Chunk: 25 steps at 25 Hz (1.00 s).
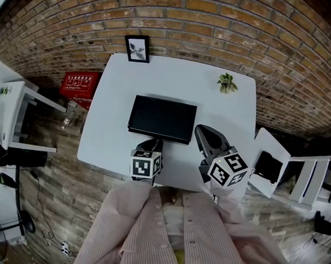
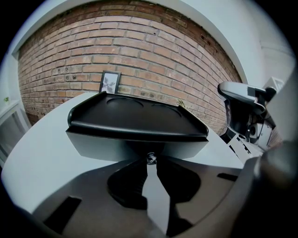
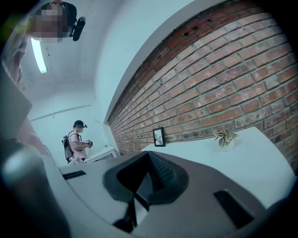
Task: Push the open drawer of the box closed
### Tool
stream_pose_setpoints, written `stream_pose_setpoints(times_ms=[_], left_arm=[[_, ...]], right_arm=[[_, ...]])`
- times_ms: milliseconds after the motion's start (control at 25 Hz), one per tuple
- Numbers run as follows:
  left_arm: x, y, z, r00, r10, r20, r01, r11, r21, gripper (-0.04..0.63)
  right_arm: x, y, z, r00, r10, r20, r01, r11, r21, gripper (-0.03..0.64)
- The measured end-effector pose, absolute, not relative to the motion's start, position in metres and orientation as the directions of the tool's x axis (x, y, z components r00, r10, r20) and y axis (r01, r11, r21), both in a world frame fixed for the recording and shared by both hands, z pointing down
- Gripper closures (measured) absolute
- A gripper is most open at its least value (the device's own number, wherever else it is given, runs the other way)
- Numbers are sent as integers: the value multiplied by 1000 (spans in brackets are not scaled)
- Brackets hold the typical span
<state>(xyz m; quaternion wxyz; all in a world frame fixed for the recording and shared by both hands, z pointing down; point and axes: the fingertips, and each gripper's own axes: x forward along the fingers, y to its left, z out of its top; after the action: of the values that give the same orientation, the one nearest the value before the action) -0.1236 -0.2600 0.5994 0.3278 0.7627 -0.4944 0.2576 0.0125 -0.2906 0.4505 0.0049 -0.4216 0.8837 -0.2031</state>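
Observation:
A flat black box point(image 1: 162, 119) lies in the middle of the white table point(image 1: 107, 142). In the left gripper view its tray-like top point(image 2: 135, 118) overhangs a grey drawer front point(image 2: 93, 146) with a small metal knob point(image 2: 150, 158). My left gripper point(image 1: 151, 143) is at the box's near side. Its jaws point(image 2: 150, 163) close in on the knob from both sides, tips touching it. My right gripper point(image 1: 204, 131) hovers over the table just right of the box, pointing away from me. Its fingertips point(image 3: 148, 154) meet with nothing between them.
A framed picture point(image 1: 137, 48) leans on the brick wall at the table's far edge. A small potted plant point(image 1: 227, 82) sits at the far right corner. A red box point(image 1: 79, 84) lies on the floor, white furniture point(image 1: 13, 114) stands left and right, and a person point(image 3: 77, 144) stands far off.

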Motion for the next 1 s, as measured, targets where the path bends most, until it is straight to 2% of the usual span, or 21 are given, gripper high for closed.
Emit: stream_pose_setpoints(times_ms=[1000], left_arm=[[-121,-271,599,364,-616,699,-930,-274,244,531]], right_arm=[[24,-295,451,-624,-764,165,-758,541,-364,614]])
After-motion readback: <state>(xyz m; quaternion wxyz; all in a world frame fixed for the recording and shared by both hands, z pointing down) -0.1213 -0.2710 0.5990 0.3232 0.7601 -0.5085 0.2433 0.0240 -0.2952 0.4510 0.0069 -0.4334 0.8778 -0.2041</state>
